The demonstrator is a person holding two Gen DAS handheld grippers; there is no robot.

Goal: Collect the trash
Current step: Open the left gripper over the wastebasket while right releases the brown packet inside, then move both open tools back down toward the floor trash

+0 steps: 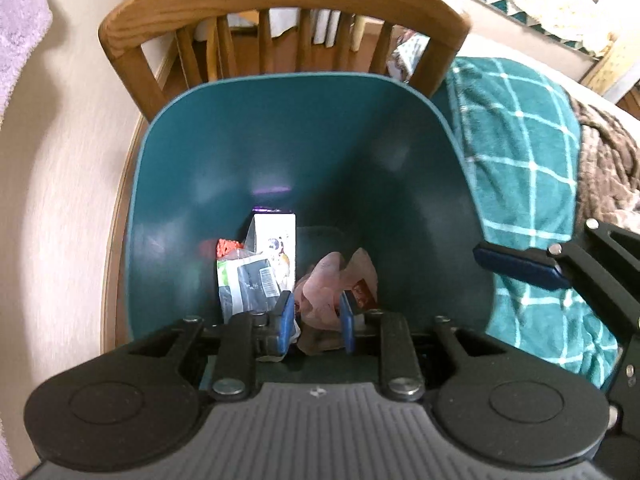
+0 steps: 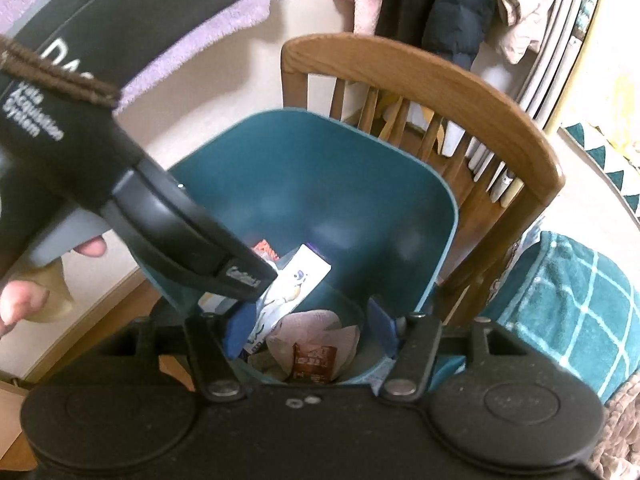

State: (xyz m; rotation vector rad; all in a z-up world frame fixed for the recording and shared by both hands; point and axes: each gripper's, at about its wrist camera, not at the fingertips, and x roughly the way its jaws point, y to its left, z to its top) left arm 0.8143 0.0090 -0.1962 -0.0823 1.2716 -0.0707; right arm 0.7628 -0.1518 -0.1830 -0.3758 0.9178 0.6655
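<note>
A teal bin (image 1: 320, 140) stands against a wooden chair, and both grippers hang over its mouth. At its bottom lie a white carton (image 1: 276, 240), a green and grey wrapper (image 1: 248, 280), a crumpled pink wrapper (image 1: 324, 288) and a small red-brown packet (image 1: 364, 294). My left gripper (image 1: 316, 320) is open a little, and the pink wrapper shows through the gap, lying loose below. My right gripper (image 2: 311, 330) is open wider, with nothing held. Through it I see the pink wrapper (image 2: 312, 328), the packet (image 2: 314, 360) and the carton (image 2: 296, 284). The left gripper's black housing (image 2: 180, 220) crosses the right wrist view.
The wooden chair (image 2: 440, 92) stands just behind the bin (image 2: 320, 184). A teal checked blanket (image 1: 520, 140) lies to the right. A pale wall is on the left, and clothes (image 2: 440, 0) hang behind. A person's hand (image 2: 24, 300) holds the left gripper.
</note>
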